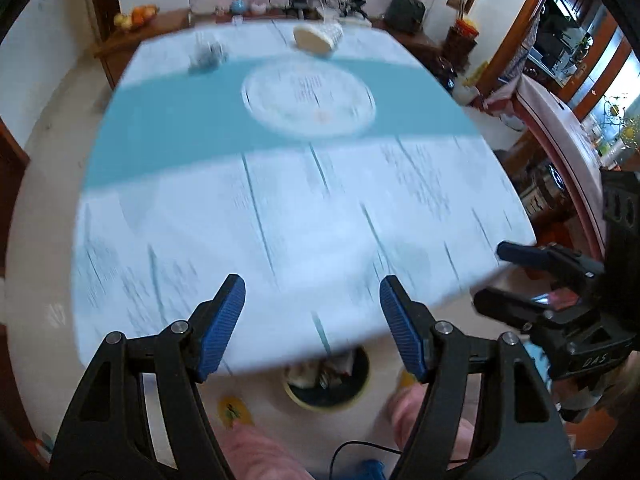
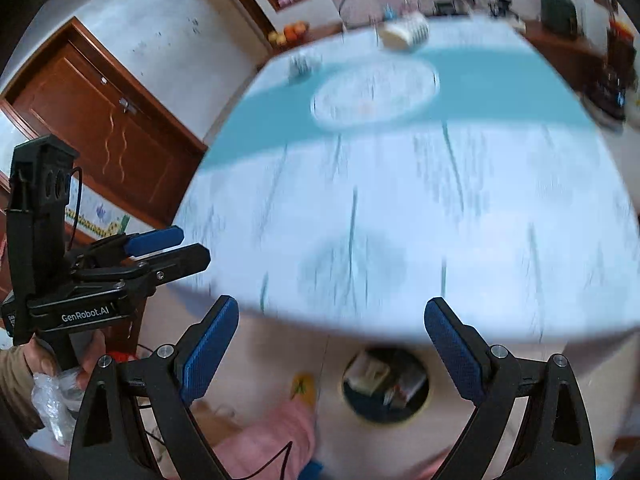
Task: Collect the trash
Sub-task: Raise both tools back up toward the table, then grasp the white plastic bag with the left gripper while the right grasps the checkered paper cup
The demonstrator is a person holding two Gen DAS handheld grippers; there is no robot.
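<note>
Table (image 1: pixel 280 220): covered with a pale cloth crossed by a teal band; it fills most of both views, blurred.
Plate (image 1: pixel 308 98): round and white, on the teal band, well beyond both grippers.
Bin (image 1: pixel 326 384): round, yellow-rimmed, on the floor just under the near table edge; in the left wrist view it sits low between the left gripper's fingers, in the right wrist view (image 2: pixel 386 384) likewise between the right gripper's fingers, below and behind their tips.
Trash in bin: pale and dark scraps lie inside it; what they are cannot be told.
Basket (image 1: pixel 318 38): white, tipped on its side at the far table edge.
Dark lump (image 1: pixel 206 58): small, blurred, on the far left part of the table, too smeared to identify.
Left gripper (image 1: pixel 312 308): jaws spread wide, nothing between the blue pads; it hangs over the near table edge. From the right wrist view (image 2: pixel 180 246) it is seen side-on at left, its grip in a hand (image 2: pixel 60 364).
Right gripper (image 2: pixel 332 320): jaws spread wide and empty, over the table edge with the bin beneath.
Plastic wrap (image 2: pixel 50 404): crumpled clear piece under the hand, beside the left gripper's handle.
Slipper (image 2: pixel 304 390): yellow, on the floor just left of the bin.
</note>
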